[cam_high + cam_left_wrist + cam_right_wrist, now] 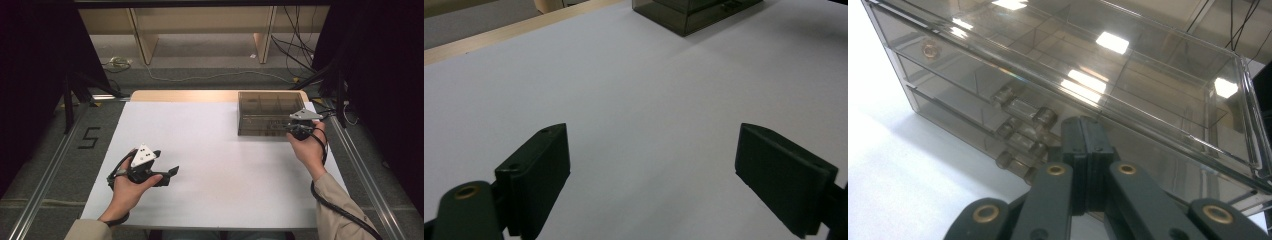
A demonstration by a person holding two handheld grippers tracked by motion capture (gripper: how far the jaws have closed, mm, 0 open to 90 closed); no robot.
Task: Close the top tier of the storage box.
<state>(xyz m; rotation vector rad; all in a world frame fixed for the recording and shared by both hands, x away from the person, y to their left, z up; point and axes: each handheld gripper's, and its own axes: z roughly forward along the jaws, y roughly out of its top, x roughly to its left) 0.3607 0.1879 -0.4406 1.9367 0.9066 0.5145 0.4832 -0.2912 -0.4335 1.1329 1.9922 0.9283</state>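
Note:
A smoked clear plastic drawer box [267, 112] stands at the far right of the white table [215, 165]. My right gripper [295, 131] is against its front right corner. In the right gripper view its jaws [1083, 125] are pressed together with nothing between them, tips just beside the stacked drawer handles [1023, 107] of the box [1148, 70]. A small round brownish item [930, 48] lies in the upper drawer. My left gripper [170, 176] hovers low over the near left of the table. Its jaws [651, 165] stand wide apart over bare white surface.
The table's wooden far edge [180, 95] shows beyond the white sheet. Metal rails [47, 165] run along both sides. Cables [295, 50] lie on the floor behind, and a "5" mark [89, 137] is on the floor at left. The box [694, 12] is far ahead of the left gripper.

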